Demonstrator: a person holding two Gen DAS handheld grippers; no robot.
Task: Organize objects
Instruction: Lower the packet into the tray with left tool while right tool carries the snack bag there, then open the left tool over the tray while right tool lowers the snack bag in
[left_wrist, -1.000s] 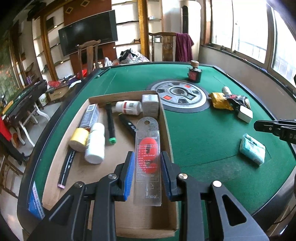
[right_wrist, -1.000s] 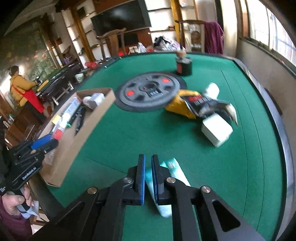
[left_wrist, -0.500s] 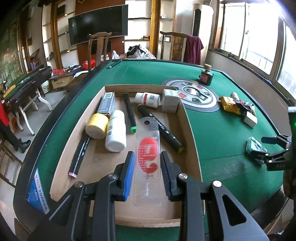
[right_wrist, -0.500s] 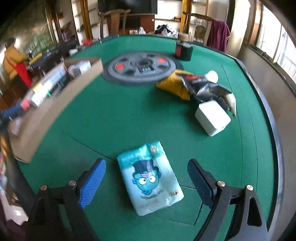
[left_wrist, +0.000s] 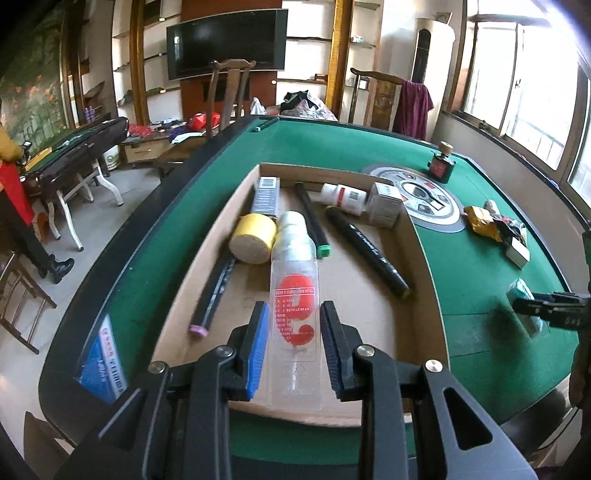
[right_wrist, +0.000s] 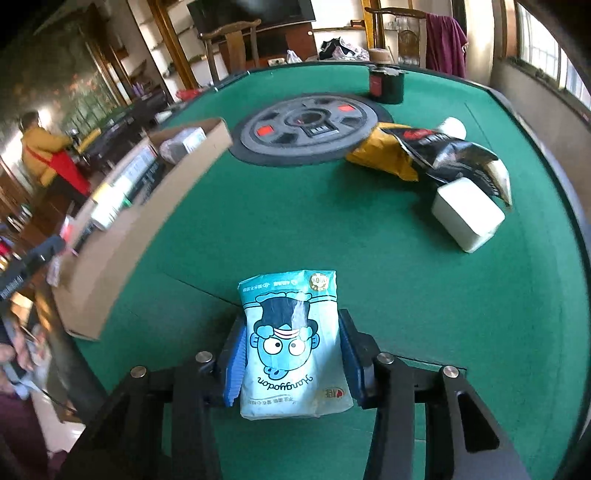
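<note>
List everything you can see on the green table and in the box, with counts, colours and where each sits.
cardboard box: 1, brown, table's left side
white bottles: 2, in box
yellow roll: 1, in box
black markers: 3, in box
small cartons: 2, grey-white, box's far end
round panel: 1, grey, table centre
dark jar: 1, beyond panel
snack bags: 2, yellow and black, right
white block: 1, right
clear packet: 1, red print, held over box
tissue pack: 1, pale blue
left claw: gripping packet
right claw: closing around tissues

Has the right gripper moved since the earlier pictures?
Yes. The right gripper came down toward the green table; its fingers have been closing around the tissue pack.
</note>
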